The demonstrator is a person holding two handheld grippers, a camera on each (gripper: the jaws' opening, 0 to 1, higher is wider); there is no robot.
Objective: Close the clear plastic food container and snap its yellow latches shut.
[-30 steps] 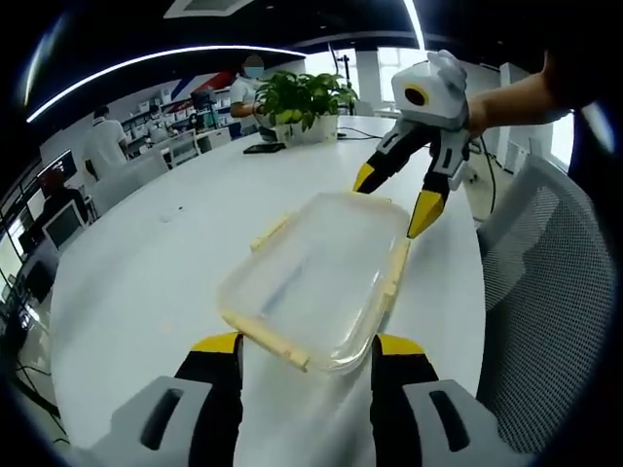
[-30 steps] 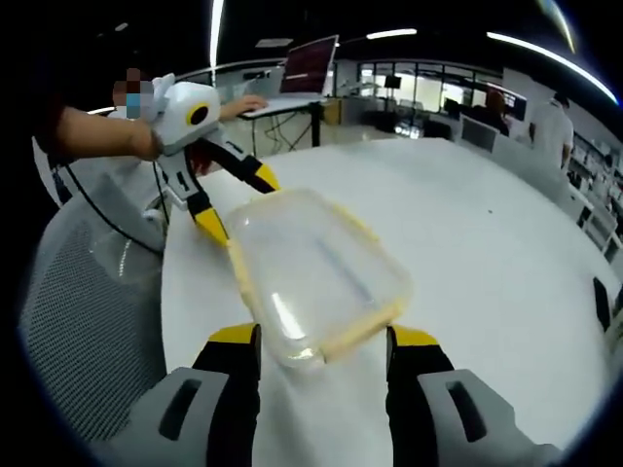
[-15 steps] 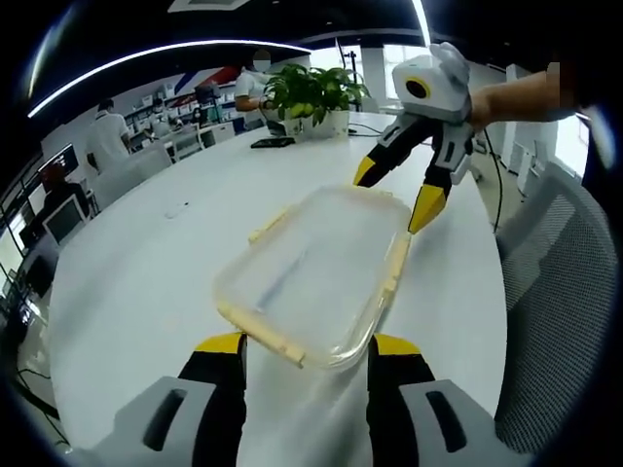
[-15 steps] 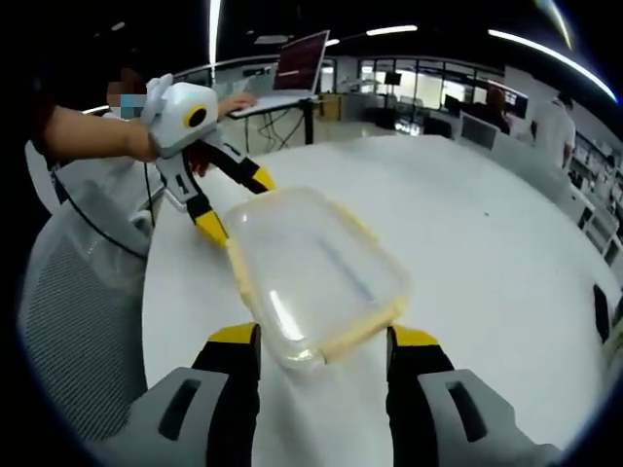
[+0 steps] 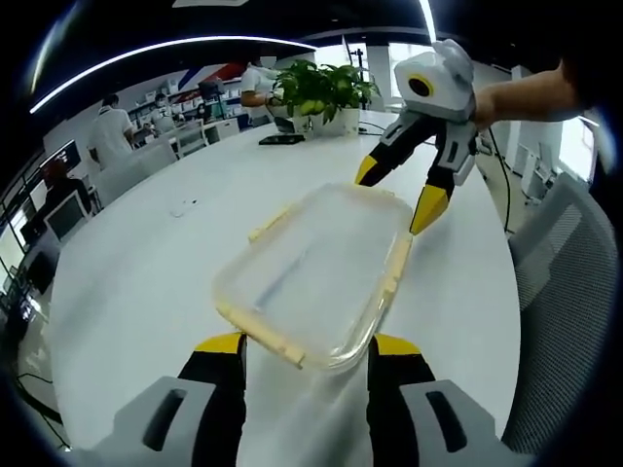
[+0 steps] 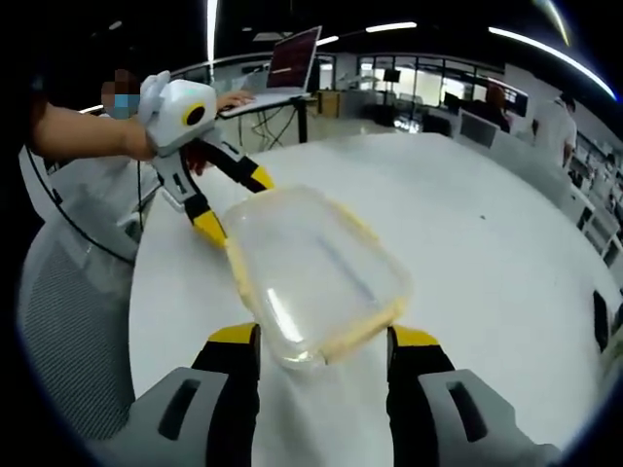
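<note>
A clear plastic container (image 5: 307, 268) with its lid resting on top lies on the white table (image 5: 136, 272). Its yellow latches (image 5: 263, 334) stick outward along the rim. My left gripper (image 5: 307, 345) stands open with its jaws either side of the container's near end. My right gripper (image 5: 395, 195) is open at the far end, one yellow tip on each side of the far corner. In the right gripper view the container (image 6: 316, 272) lies the other way round. There its near corner sits between the open right gripper (image 6: 323, 339), and the left gripper (image 6: 236, 204) straddles the far end.
A grey mesh chair (image 5: 565, 292) stands at the table's edge beside the container and appears again (image 6: 68, 321) in the right gripper view. A potted plant (image 5: 321, 92) and a dark phone (image 5: 275, 140) sit at the table's far side. A laptop (image 6: 297, 63) stands on another desk, with people behind.
Both grippers keep their places at the container's two ends. The mesh chair now stands further from the container, and the background has shifted slightly.
</note>
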